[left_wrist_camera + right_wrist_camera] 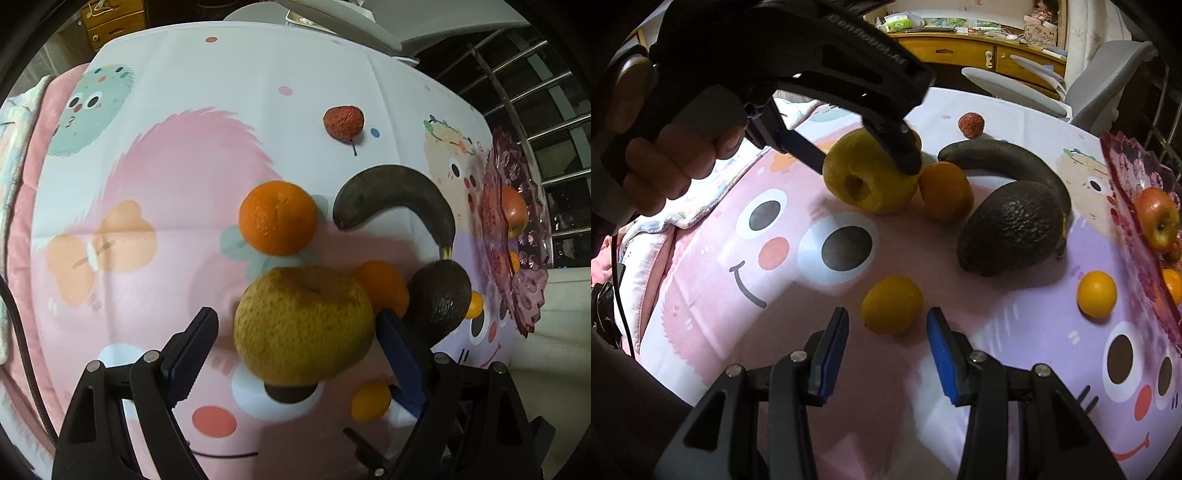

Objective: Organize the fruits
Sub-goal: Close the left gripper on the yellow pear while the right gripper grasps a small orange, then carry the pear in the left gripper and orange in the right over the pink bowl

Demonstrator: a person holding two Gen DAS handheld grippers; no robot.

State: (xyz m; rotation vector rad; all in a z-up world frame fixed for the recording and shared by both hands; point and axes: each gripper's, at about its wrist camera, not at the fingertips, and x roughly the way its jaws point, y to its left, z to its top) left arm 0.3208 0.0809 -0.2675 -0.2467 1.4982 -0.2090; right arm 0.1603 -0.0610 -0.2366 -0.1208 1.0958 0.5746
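While the left gripper [297, 325] straddles a yellow pear [303, 325] beside the avocado [1010, 229], jaws wide, the right gripper [888, 332] hovers half-open before a small orange [892, 304].

1. Left wrist view: looks steeply down from close above the yellow pear [303, 325], past the left hand-held gripper [295, 328], toward the far chair.
2. Right wrist view: sits nearer and lower, tilted down over a small orange [892, 304], facing the far wooden cabinet [979, 55].
3. Shared: pear [870, 173], avocado [441, 299] [1010, 232], dark banana [399, 192] [1004, 162], purple plate [517, 236] [1137, 184] at right, cartoon cloth [166, 184] [849, 369].
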